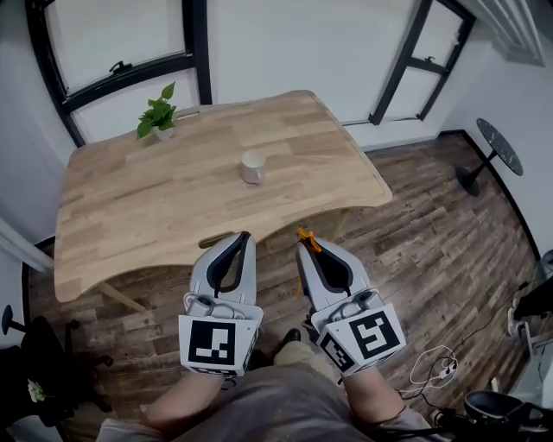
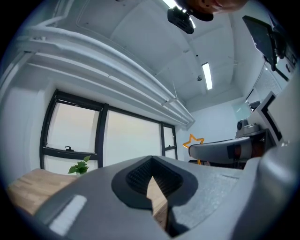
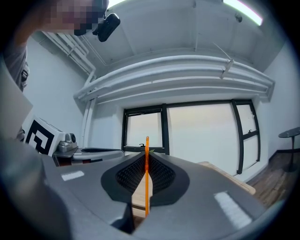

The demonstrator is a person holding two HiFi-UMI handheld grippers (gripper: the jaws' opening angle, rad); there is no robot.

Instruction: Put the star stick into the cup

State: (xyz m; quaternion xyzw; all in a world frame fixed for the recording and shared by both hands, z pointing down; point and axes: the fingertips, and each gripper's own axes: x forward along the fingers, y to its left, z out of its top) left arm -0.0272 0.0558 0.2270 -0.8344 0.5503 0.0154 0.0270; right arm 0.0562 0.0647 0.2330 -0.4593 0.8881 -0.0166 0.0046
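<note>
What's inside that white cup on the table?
Nothing sticks out of the cup; its inside is too small to judge. The star stick sits clamped in the right tool.

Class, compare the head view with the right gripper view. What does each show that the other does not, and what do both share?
Only the head view shows the white cup standing on the table, the wooden floor and the orange star end of the star stick. Only the right gripper view shows the ceiling light and the right gripper with its jaws closed on the thin stick, seen edge-on. Both show the table, the windows, the left gripper and the stick itself.
</note>
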